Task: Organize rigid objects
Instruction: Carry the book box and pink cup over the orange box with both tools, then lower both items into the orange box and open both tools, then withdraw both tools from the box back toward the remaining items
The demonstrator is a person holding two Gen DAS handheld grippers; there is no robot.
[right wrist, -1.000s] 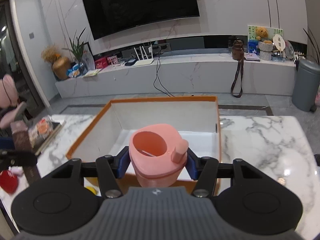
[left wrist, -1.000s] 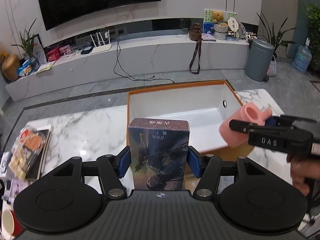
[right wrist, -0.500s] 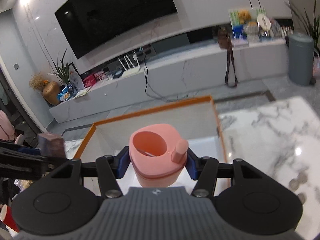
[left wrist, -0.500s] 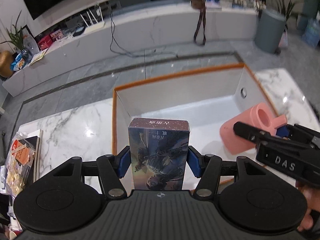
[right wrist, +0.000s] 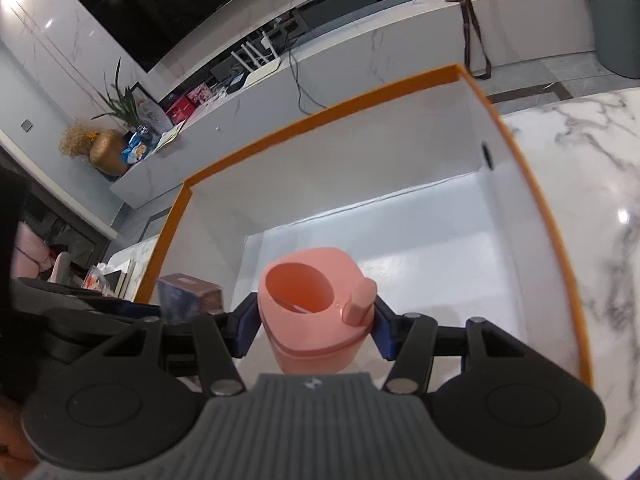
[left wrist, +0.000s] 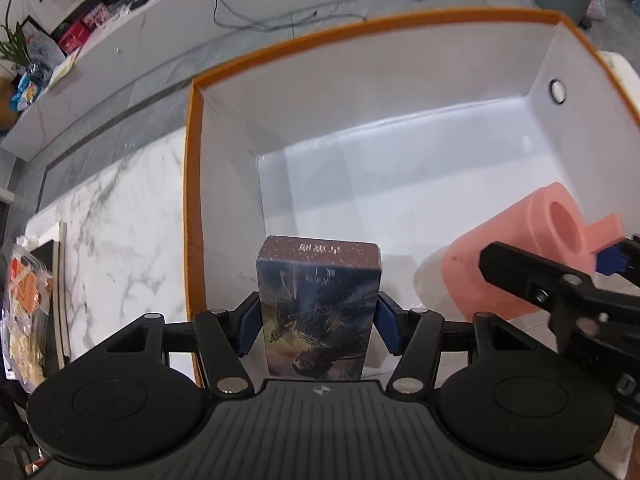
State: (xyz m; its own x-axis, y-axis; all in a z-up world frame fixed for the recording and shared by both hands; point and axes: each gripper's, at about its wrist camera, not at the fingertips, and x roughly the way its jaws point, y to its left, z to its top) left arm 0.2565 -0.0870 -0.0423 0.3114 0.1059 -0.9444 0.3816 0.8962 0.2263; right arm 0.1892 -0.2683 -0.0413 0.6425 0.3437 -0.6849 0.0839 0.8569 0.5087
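Left gripper (left wrist: 318, 322): blue pads clamped on both long sides of a dark box (left wrist: 318, 310), held upright, printed cover facing the camera, top edge away from it. Position: above the near-left corner of the bin (left wrist: 192, 184), pointing steeply down into it. Whether the box touches the bin floor cannot be told.

Right gripper (right wrist: 318, 322): blue pads clamped on the sides of a pink cup (right wrist: 316, 314), mouth toward the camera, small lug at 3 o'clock of the rim. In the left wrist view the same cup (left wrist: 516, 256) sits at 3 o'clock of the box, lying on its side in the grip of the right gripper (left wrist: 560, 280), over the near-right part of the bin. In the right wrist view the box (right wrist: 188, 294) sits at 9 o'clock of the cup, near the bin's left wall.

Bin: open top, orange rim, white inside walls and floor, a round hole in the right wall (left wrist: 557, 90). No loose contents visible on the floor that shows.

Table (left wrist: 116, 216): white marble, grey veins; carries the bin. Snack bag (left wrist: 26, 304) at 9 o'clock of the left wrist view, well apart from the bin.

Background: TV (right wrist: 192, 4) at 11 o'clock of the right wrist view; grey trash can (right wrist: 614, 20) at 2 o'clock.
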